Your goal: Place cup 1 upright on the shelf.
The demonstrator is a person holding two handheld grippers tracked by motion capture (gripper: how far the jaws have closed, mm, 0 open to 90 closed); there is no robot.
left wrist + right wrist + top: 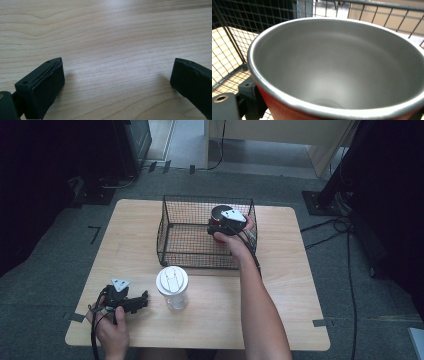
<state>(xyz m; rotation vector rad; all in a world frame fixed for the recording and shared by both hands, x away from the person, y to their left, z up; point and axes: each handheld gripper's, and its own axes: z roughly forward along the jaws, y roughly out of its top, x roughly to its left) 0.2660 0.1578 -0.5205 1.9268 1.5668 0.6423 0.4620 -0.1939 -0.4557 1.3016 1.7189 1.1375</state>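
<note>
A red cup [217,213] with a bare metal inside [337,67] stands upright in the right part of the black wire basket [162,235], low over its floor. My right gripper [220,227] is shut on the cup from the near side, and one black finger [249,98] lies against its red outer wall. Whether the cup touches the basket floor is hidden. My left gripper [143,298] rests near the front left corner of the table, jaws open and pointing right, with bare wood between them [117,80].
A clear cup with a white lid [172,282] stands on the wooden table [290,285], just right of the left gripper and in front of the basket. The basket's wire walls [234,30] rise around the red cup. Cables and dark stands surround the table on the floor.
</note>
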